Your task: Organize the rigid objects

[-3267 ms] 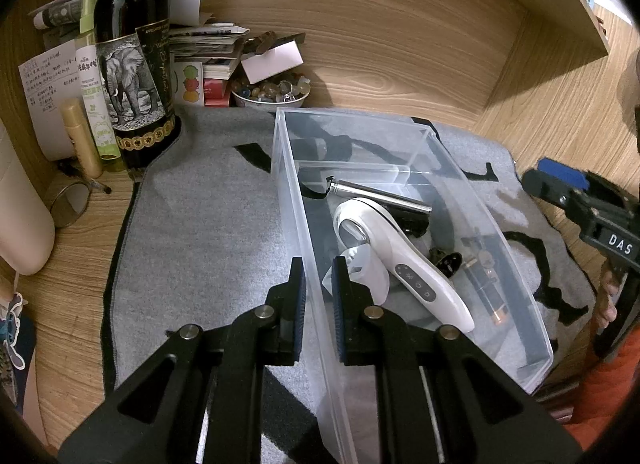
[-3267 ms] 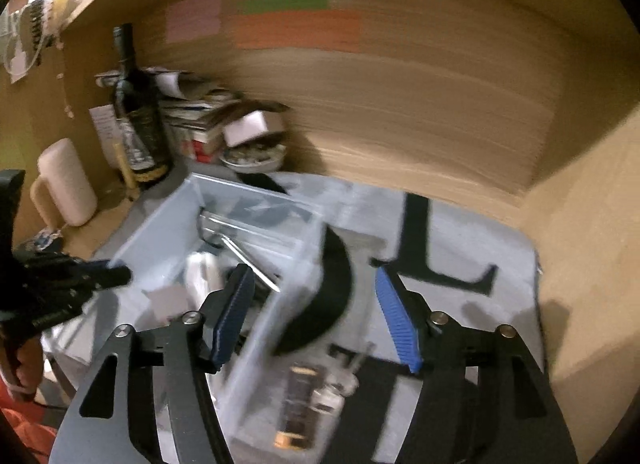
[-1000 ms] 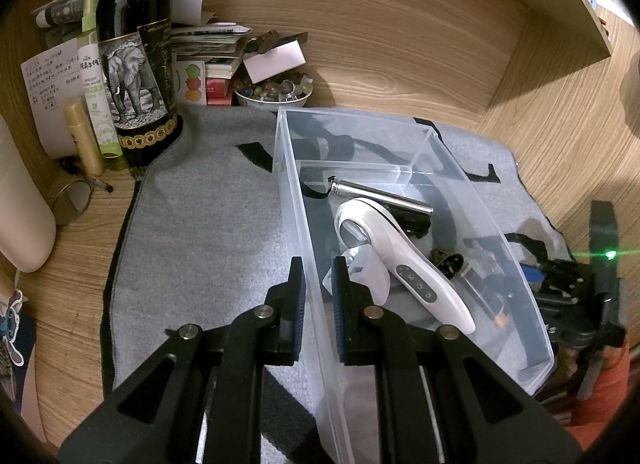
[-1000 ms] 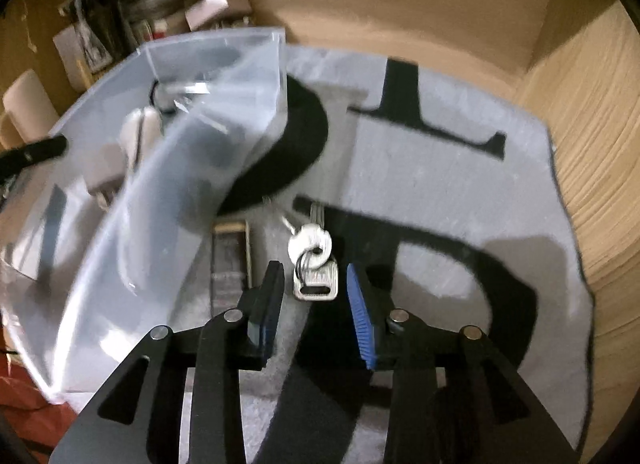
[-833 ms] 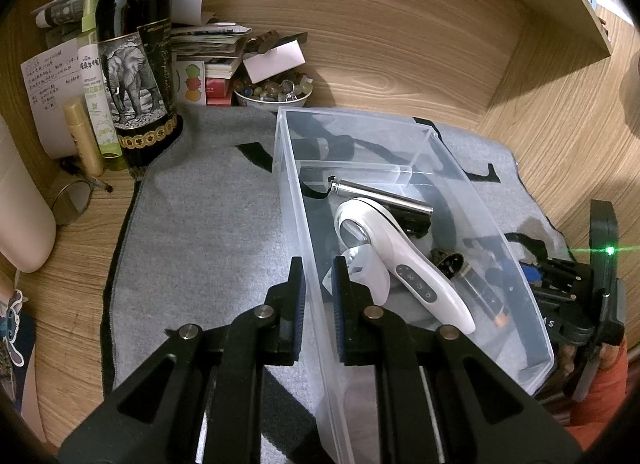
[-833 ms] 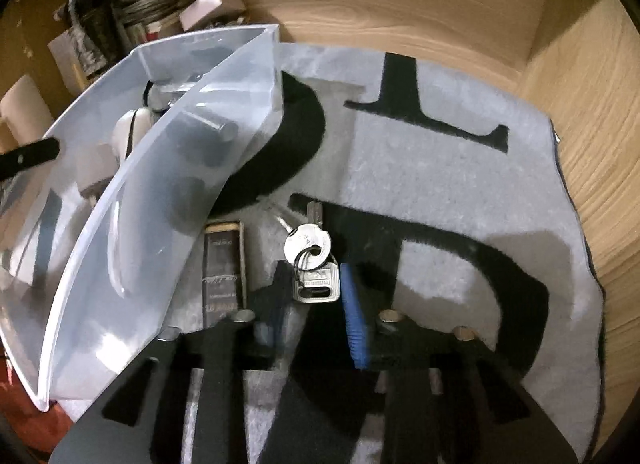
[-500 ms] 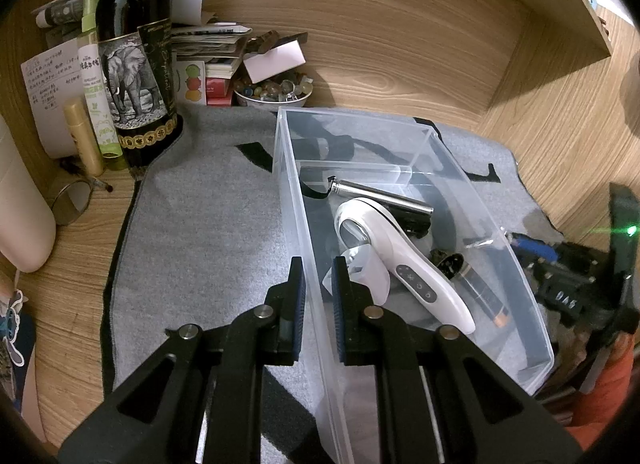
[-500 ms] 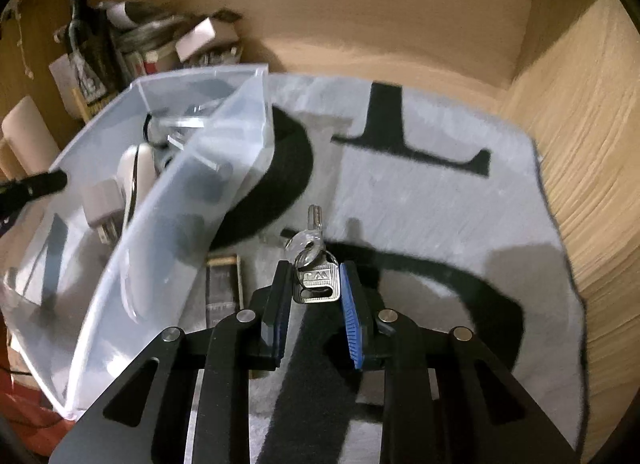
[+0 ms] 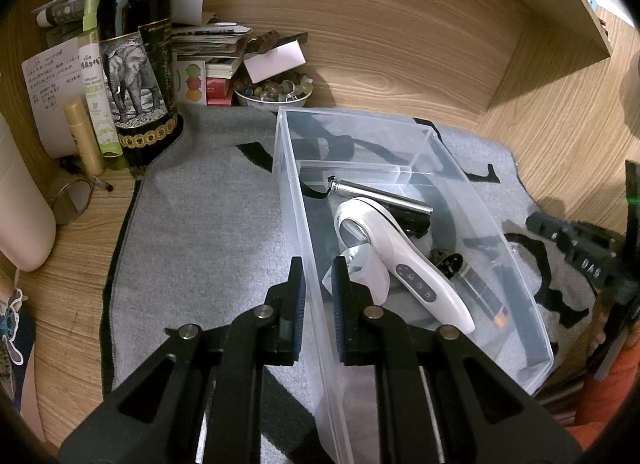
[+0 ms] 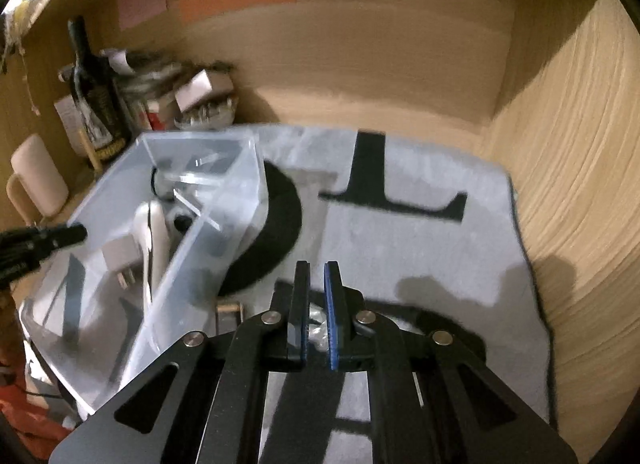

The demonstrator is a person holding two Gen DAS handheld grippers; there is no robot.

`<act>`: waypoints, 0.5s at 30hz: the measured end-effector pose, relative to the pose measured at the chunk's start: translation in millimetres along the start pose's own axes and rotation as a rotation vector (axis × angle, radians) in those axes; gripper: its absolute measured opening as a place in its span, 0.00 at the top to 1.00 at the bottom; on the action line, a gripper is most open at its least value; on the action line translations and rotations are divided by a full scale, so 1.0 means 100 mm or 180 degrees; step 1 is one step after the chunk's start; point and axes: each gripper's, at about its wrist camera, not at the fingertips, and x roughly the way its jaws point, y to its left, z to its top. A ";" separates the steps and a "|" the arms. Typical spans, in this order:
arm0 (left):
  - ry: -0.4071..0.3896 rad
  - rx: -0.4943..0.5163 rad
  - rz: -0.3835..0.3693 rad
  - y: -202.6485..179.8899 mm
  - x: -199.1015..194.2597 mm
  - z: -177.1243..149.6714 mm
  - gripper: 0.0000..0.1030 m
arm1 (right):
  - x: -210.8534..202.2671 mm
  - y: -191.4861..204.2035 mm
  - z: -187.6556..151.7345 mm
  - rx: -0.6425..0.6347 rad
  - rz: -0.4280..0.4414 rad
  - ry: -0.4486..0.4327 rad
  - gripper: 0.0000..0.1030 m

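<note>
A clear plastic bin (image 9: 452,168) stands on a grey mat (image 9: 200,224). It holds a white handheld device (image 9: 400,256), a metal tube (image 9: 380,194) and small dark items. My left gripper (image 9: 318,264) is shut on the bin's left wall. My right gripper (image 10: 316,276) is shut on a bunch of silver keys (image 10: 316,324), lifted above the mat (image 10: 400,240) to the right of the bin (image 10: 160,224). The right gripper also shows in the left wrist view (image 9: 560,232). A dark flat object (image 10: 228,316) lies on the mat by the bin.
A wine bottle (image 9: 136,64), a spray bottle (image 9: 98,76), a tube (image 9: 82,136), stacked papers (image 9: 208,40) and a bowl of small stones (image 9: 272,88) crowd the back left. Wooden walls (image 10: 580,184) close in the back and right.
My right gripper closed on the keys and lifted them off the mat, tilting up. My left gripper has stayed on the bin wall.
</note>
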 end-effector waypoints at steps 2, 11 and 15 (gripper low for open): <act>-0.0001 -0.0002 -0.0001 0.00 0.00 0.00 0.89 | 0.05 0.02 -0.07 -0.0071 -0.0073 0.0080 0.89; -0.0001 -0.0004 0.0000 0.00 0.00 0.00 0.89 | 0.21 -0.05 -0.29 0.0061 -0.0091 0.0341 0.29; 0.0001 -0.0007 -0.0002 0.00 0.00 0.00 0.89 | 0.37 -0.02 -0.31 0.0079 -0.0088 0.0476 0.28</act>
